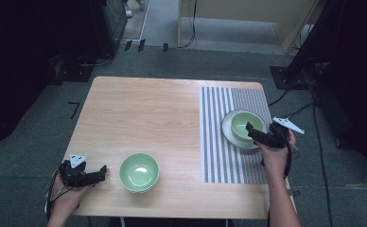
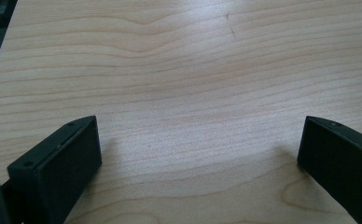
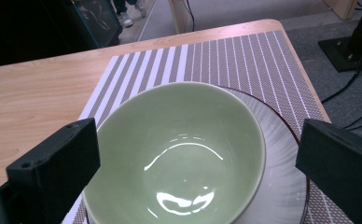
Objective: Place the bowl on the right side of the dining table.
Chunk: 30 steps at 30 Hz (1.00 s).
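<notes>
Bowls number two: one green bowl (image 1: 139,172) left of the striped placemat (image 1: 219,142), another green bowl (image 3: 179,154) on one white plate (image 3: 281,186) upon it. Both grippers, left gripper (image 1: 99,174) and right gripper (image 1: 253,132), have fingers spread, pinching nothing.

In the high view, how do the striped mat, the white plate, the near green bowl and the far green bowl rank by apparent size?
1. Striped mat
2. White plate
3. Near bowl
4. Far bowl

The near bowl sits closer to the camera, and the two bowls may be the same real size.
</notes>
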### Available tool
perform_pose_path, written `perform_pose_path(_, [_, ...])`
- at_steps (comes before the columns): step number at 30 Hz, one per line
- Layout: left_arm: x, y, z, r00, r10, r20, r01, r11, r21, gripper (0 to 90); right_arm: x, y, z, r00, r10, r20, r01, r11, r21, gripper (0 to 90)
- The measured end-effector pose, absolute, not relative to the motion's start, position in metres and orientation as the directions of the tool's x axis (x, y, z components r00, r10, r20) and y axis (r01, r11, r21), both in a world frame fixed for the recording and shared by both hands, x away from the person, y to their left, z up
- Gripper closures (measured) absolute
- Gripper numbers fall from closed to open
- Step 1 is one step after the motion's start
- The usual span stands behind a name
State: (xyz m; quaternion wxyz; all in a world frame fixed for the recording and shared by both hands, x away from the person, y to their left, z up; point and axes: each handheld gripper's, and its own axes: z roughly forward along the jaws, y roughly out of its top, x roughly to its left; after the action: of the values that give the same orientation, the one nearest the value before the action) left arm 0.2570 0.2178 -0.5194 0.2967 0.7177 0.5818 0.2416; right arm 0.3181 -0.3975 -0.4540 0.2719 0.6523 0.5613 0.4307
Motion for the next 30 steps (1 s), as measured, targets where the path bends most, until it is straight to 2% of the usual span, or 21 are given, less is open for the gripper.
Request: perform_pose_path(30, [0.257,0.218,-0.519,0.206,0.979,0.001,0.692,-0.146,0.707,0.0,0.274,-0.396,-0.453,-0.052,0.976,0.211,0.466,-0.163,0.87,0.0])
